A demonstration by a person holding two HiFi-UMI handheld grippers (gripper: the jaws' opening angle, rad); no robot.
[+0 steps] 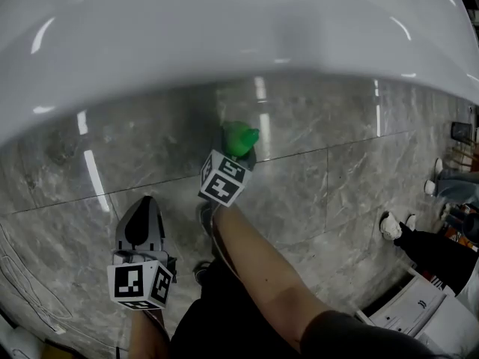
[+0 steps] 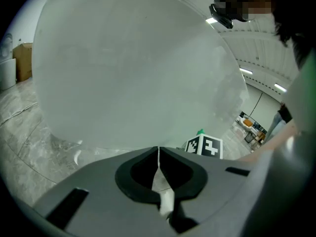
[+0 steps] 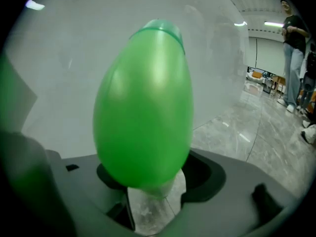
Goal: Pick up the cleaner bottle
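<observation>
The green cleaner bottle (image 1: 239, 138) stands on the grey marble floor (image 1: 322, 178), just under the rim of a big white tub (image 1: 224, 36). My right gripper (image 1: 236, 158) reaches it from the near side, marker cube up. In the right gripper view the bottle (image 3: 145, 107) fills the middle and its narrow lower end sits between the two jaws of my right gripper (image 3: 155, 191), which are shut on it. My left gripper (image 1: 144, 206) hovers lower left of the bottle. In its own view the left gripper (image 2: 158, 154) is shut with nothing in it.
The tub's wall (image 2: 128, 68) blocks everything ahead. A person's legs and shoes (image 1: 408, 234) are at the right, and another person (image 3: 295, 48) stands farther off. White boxes (image 1: 419, 313) lie at the lower right and a thin cable (image 1: 30, 290) at the left.
</observation>
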